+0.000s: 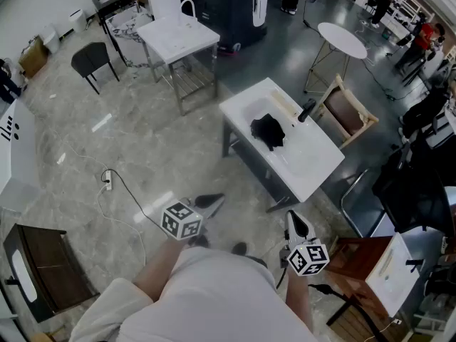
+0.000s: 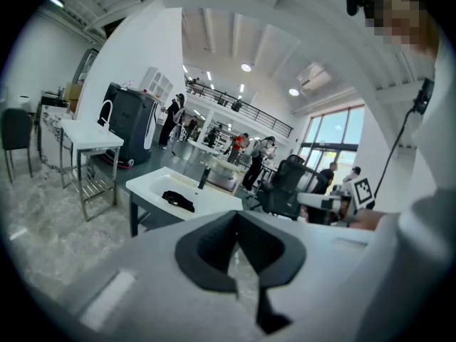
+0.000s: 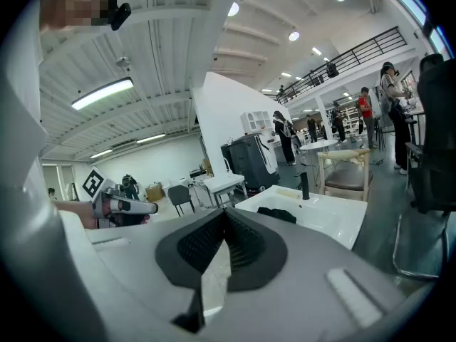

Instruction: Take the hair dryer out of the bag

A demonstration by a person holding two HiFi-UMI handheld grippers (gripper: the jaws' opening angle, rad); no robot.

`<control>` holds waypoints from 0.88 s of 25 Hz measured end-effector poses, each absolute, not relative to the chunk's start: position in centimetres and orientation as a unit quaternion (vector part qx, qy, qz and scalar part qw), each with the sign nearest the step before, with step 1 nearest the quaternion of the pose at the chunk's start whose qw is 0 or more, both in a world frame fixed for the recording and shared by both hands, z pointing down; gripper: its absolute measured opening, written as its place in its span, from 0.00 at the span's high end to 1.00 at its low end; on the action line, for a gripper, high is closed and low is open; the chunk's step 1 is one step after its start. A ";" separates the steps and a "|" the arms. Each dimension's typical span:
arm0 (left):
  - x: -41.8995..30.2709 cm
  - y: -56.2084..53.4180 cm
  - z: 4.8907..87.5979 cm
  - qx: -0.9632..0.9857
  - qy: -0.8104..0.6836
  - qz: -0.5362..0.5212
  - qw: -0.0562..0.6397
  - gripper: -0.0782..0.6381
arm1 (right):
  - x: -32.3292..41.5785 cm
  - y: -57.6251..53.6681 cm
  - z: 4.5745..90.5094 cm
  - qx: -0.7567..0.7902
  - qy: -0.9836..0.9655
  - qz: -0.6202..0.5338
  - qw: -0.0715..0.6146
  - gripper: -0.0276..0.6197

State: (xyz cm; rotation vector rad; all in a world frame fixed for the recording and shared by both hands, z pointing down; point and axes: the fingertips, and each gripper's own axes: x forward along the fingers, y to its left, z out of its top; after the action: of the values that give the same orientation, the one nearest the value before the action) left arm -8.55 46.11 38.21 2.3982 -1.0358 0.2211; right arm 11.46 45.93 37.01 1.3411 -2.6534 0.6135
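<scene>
Both tools are held over the floor on the near side of the table (image 1: 317, 173), short of its edge and touching nothing on it. The left gripper (image 1: 212, 201) has its jaws closed together with nothing between them and is tipped slightly downward toward the table. The right gripper (image 1: 295, 221) is likewise closed on nothing. It sits near the table's near corner, and the left one is farther out from that corner. The bag (image 1: 268, 130), black and crumpled, lies on the table top at about its middle, well apart from both grippers and untouched. The hair dryer cannot be made out in any view; only the outside of the bag shows. A dark bottle (image 1: 306, 110) stands upright on the table beyond the bag, toward the far edge and apart from the bag. A pale strip (image 1: 282, 105) lies flat on the table just behind the bag, along the far side. A wooden chair (image 1: 347, 112) stands close against the table's far side. In both gripper views the bag lies on the table ahead of the closed jaws, with the bottle behind it.
</scene>
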 end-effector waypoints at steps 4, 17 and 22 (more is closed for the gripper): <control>-8.3 46.5 38.4 0.884 -0.380 0.082 0.259 0.89 | 11.6 46.2 37.1 0.441 -0.872 0.204 0.050 0.95; -6.4 46.8 38.4 0.881 -0.386 0.088 0.260 0.89 | 12.9 45.9 37.1 0.426 -0.879 0.208 0.050 0.95; -4.8 46.5 38.9 0.877 -0.393 0.090 0.262 0.89 | 14.7 45.7 38.0 0.422 -0.879 0.212 0.057 0.95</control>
State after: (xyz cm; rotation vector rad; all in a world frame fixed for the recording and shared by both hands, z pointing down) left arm -4.80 46.49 38.92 2.3731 -1.0642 0.2436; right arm 14.72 45.72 38.01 1.2801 -2.6662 0.6441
